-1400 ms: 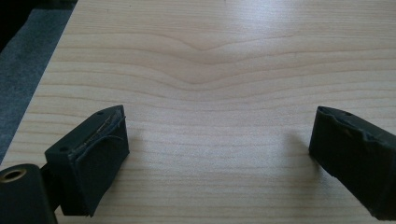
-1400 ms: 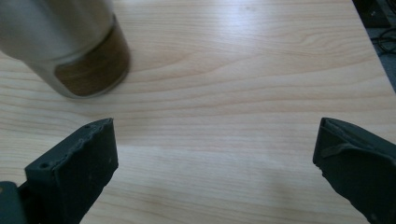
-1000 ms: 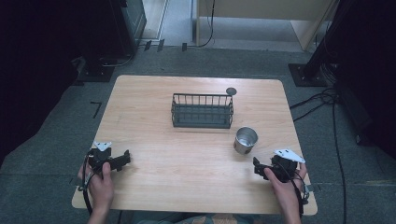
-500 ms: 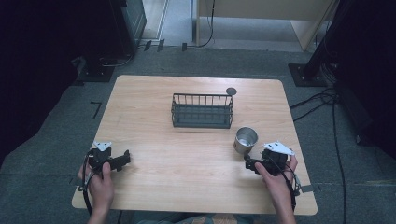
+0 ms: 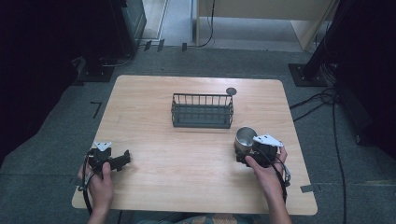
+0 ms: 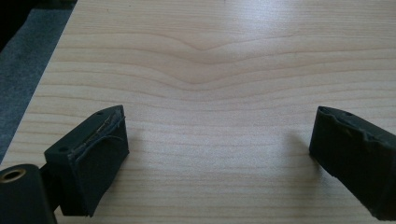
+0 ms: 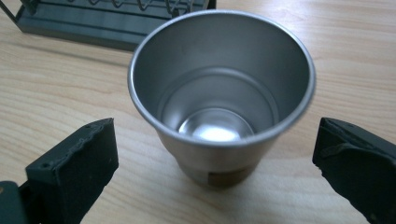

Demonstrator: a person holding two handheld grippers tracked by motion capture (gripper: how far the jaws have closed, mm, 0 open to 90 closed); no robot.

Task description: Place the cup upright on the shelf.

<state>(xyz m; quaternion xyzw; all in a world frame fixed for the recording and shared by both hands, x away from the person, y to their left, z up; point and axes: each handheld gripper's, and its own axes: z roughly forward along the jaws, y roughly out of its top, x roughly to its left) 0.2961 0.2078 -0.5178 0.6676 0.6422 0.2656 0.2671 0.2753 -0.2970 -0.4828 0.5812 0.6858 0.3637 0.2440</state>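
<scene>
Because the steel cup (image 5: 244,138) stands upright right of centre in the high view, just below the wire rack (image 5: 202,111), the right gripper (image 5: 243,154) beside it should, I judge, ease forward level and close low on the wall without tipping it. The left gripper (image 5: 122,159) rests at the lower left of the wooden table (image 5: 154,93), gripping nothing.

In the left gripper view, the jaws stand wide apart over bare wood.

In the right gripper view, the cup (image 7: 219,93) sits mid-frame between wide-spread jaws, neither pad touching it yet; the rack (image 7: 107,18) crosses the upper left.
</scene>
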